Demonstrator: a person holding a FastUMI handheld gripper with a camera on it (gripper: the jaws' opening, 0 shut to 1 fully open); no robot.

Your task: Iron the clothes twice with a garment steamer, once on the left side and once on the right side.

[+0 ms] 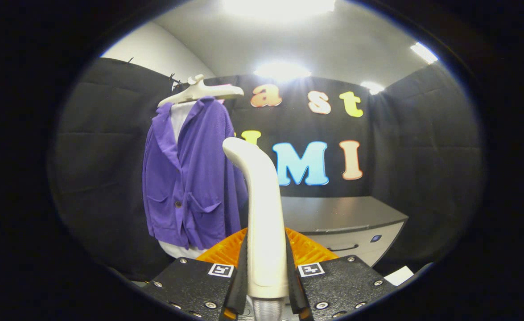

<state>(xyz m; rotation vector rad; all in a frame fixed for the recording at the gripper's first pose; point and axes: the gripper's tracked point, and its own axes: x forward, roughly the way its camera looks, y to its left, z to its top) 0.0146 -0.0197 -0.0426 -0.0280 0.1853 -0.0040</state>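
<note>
— Steamer point(262, 196) first: where do we have it?

— We have its pale handle standing upright between the two fingers of our hand-held gripper point(267, 272). Both fingers press against its sides, so we are closed on it with only the handle's width left between them. Its top bends over toward the jacket, and a ribbed grey stub shows at its lower end, below the fingers.

— And the clothes?

— We see a purple jacket point(190, 178) hanging beyond the fingers, off to the left of the steamer's handle. It hangs on a white hanger point(201, 91) in front of the black cloth wall point(105, 147). It has a lapel, two patch pockets and a dark button near its middle. Something white shows under it at the collar and again below the hem. The steamer's head lies close beside the jacket's right edge in our view; we cannot tell whether they touch.

— What else is around us?

— We see an orange ridged part point(306, 249) just behind the handle, above the fingers. Beyond it to the right stands a grey cabinet point(346, 218), its flat top a bare surface, with a drawer handle on its front. Bright ceiling lights point(282, 70) glare above the wall.
</note>
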